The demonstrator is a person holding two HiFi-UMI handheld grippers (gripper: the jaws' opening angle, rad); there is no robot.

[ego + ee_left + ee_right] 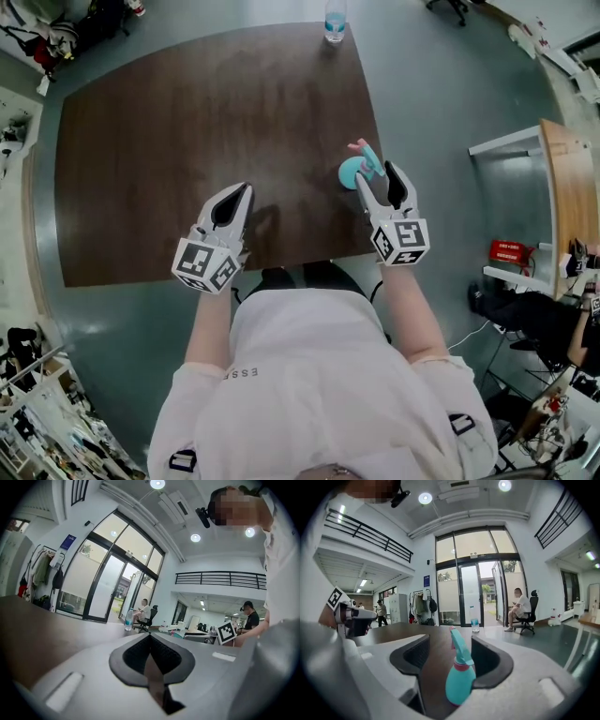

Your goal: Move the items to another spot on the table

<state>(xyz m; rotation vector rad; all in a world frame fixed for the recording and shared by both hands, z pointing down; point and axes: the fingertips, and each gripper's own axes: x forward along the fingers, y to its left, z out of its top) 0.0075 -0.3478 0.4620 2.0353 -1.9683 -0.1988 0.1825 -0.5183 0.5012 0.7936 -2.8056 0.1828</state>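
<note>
A: Now, the right gripper [377, 180]?
B: Jaws wide apart. The teal spray bottle [460, 679] stands upright between them, unpressed, on the table [169, 141], centre right of the head view. Left gripper [235, 193] closed on nothing, lower centre-left.
A: Step?
B: Judged: bottle at grasp or set-down. Next: close squarely on its body, or back straight out without tipping it.

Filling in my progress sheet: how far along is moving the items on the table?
Done: nothing I can confirm. In hand: the spray bottle stands upright on the table between the right gripper's open fingers, ungripped. The left gripper is shut, empty. Left: the water bottle at the table's far edge, and perhaps the spray bottle.
</note>
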